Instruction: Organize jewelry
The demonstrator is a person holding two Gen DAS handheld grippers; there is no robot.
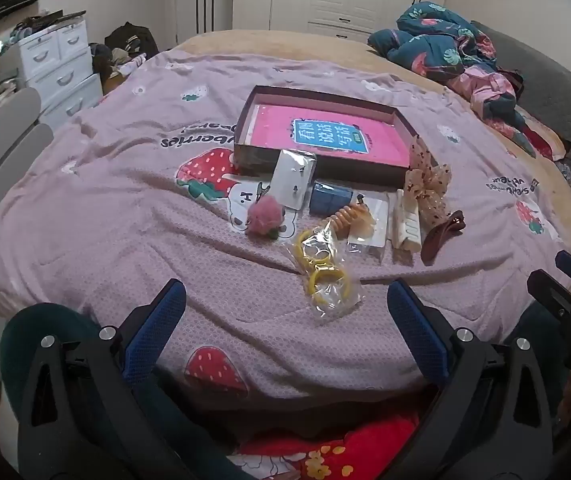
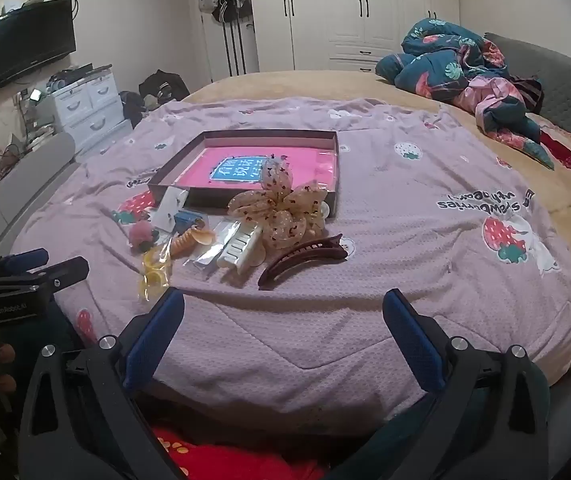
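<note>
A shallow dark box (image 1: pixel 403 122) with a pink book inside lies on the pink strawberry bedspread; it also shows in the right wrist view (image 2: pixel 335 168). In front of it lie accessories: a bag of yellow rings (image 1: pixel 323 270), a pink pompom (image 1: pixel 264 220), a white earring card (image 1: pixel 294 178), a blue box (image 1: pixel 331 199), an orange spiral clip (image 1: pixel 353 216), a cream claw clip (image 2: pixel 241 250), a beige dotted bow (image 2: pixel 281 208) and a dark red hair clip (image 2: pixel 301 258). My left gripper (image 1: pixel 285 296) and right gripper (image 2: pixel 283 304) are open and empty, short of the pile.
A crumpled floral quilt (image 2: pixel 465 68) lies at the bed's far right. White drawers (image 2: pixel 89 108) and a wall TV (image 2: pixel 25 44) stand left. White wardrobes (image 2: pixel 357 12) line the back wall. The bedspread (image 2: pixel 425 264) extends right of the pile.
</note>
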